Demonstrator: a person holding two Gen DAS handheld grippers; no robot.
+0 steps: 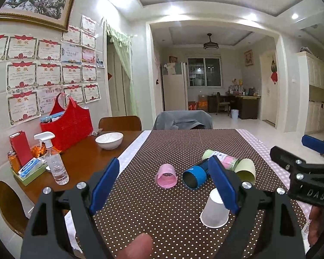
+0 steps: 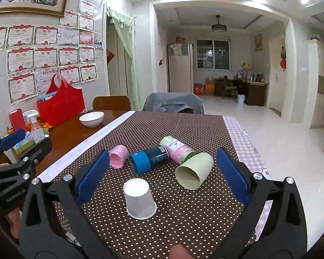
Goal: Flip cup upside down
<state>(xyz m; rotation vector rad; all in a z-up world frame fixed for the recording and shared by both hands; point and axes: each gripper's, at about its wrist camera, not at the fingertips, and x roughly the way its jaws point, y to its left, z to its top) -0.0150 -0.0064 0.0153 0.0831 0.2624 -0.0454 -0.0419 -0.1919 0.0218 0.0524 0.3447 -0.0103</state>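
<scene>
A translucent white cup (image 2: pixel 139 198) stands upside down on the dotted brown cloth (image 2: pixel 183 226); it also shows in the left wrist view (image 1: pixel 215 210), partly behind a blue finger. A pale green cup (image 2: pixel 194 170) lies on its side, mouth toward me, also in the left wrist view (image 1: pixel 246 171). A pink cup (image 2: pixel 118 156) lies on its side, also in the left wrist view (image 1: pixel 166 176). My right gripper (image 2: pixel 163 181) is open and empty, above the white cup. My left gripper (image 1: pixel 164 185) is open and empty, left of the white cup.
A blue-capped dark can (image 2: pixel 149 159) and a pink-and-green bottle (image 2: pixel 177 150) lie between the cups. A white bowl (image 1: pixel 109 140), spray bottle (image 1: pixel 55 164), red bag (image 1: pixel 68 123) and boxes sit on the wooden table at left. Chairs stand at the far edge.
</scene>
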